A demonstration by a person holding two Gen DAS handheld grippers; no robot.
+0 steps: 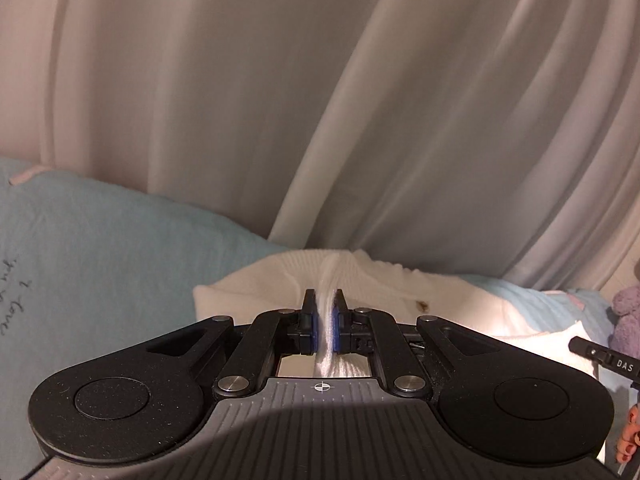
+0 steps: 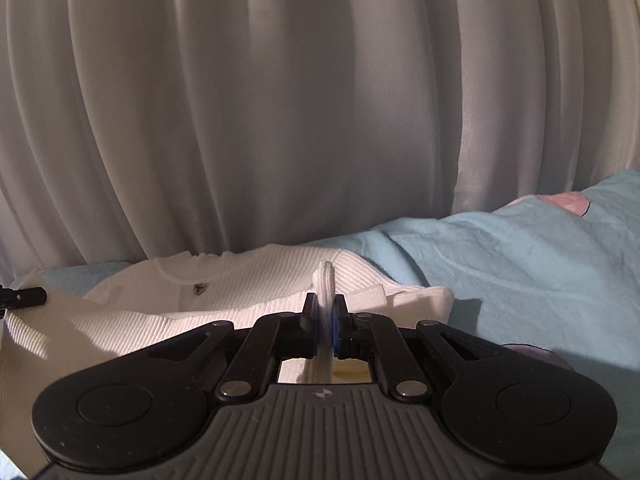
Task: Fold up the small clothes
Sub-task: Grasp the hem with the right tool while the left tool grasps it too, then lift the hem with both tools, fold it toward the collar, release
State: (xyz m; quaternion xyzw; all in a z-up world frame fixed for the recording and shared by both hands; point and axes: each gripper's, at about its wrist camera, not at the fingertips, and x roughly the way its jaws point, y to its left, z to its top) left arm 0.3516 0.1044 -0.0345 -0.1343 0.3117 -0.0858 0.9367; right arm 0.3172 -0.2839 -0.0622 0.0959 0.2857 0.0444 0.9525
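white garment crosswise between tools

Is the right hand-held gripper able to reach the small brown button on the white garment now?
Probably not yet: the right hand-held gripper is shut on a fold of the white garment; the button lies uncovered to its left.

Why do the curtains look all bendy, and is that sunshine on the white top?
Left wrist view: the fisheye lens bows the curtain folds, and the white top glares bright around the left hand-held gripper. Right wrist view: same bowing; bright patches fall on the white top, and it casts a dark shadow on the blue sheet beside the right hand-held gripper.
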